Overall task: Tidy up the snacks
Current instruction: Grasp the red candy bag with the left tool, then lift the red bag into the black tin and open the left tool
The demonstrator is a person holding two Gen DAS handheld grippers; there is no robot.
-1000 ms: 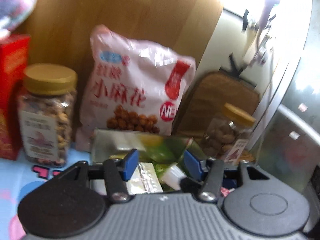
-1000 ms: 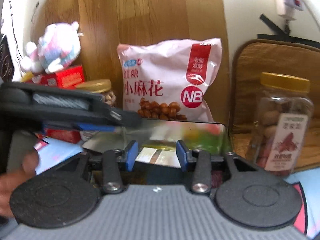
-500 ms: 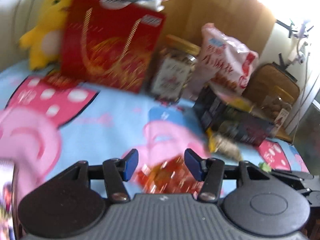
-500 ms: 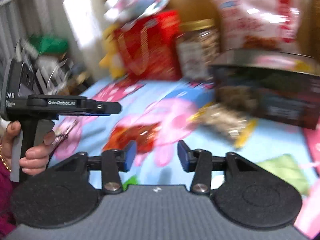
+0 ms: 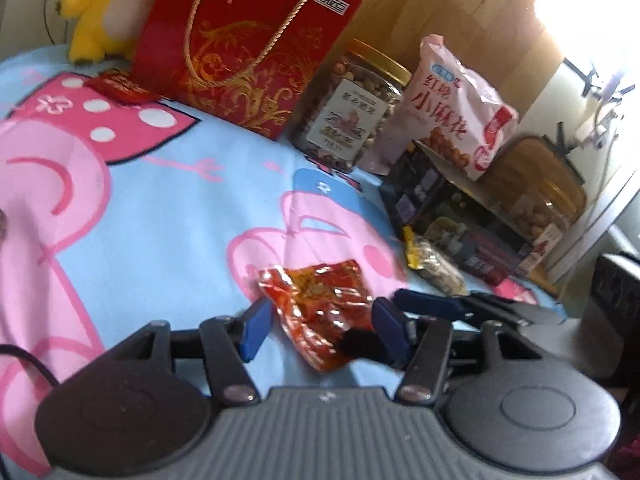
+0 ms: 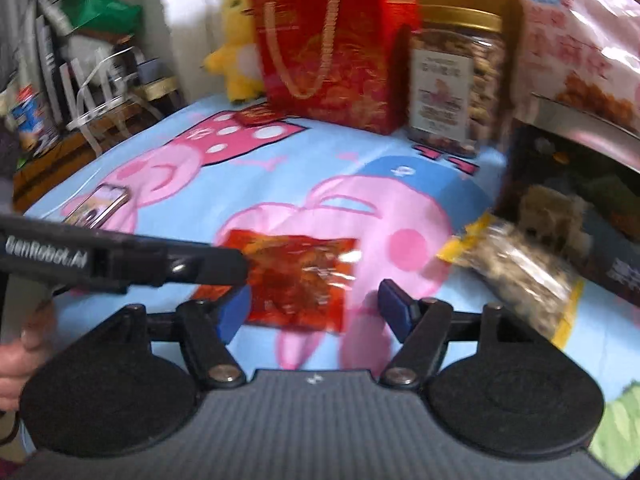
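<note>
A red snack packet [image 5: 320,304] [image 6: 300,280] lies flat on the blue cartoon cloth [image 5: 180,208]. My left gripper [image 5: 323,330] hangs low over it with the packet between its blue pads; the jaws are opening and do not press on it. In the right wrist view the left gripper [image 6: 236,270] reaches in from the left over the packet's left edge. My right gripper [image 6: 315,312] faces the same packet from the near side, empty, its jaws opening wide. One of its fingers [image 5: 428,303] shows just right of the packet. A yellow-edged nut packet [image 6: 520,276] lies further right.
At the back stand a red gift bag [image 5: 248,48], a gold-lidded nut jar [image 5: 352,108], a pink snack bag [image 5: 448,108] and a dark open box [image 5: 452,216]. A yellow plush [image 5: 100,12] sits far left. A phone [image 6: 98,204] lies on the cloth and a hand [image 6: 20,356] holds the left gripper.
Both grippers have swung away from the dark box and come down to the red packet on the cloth. The right jaws have spread wider.
</note>
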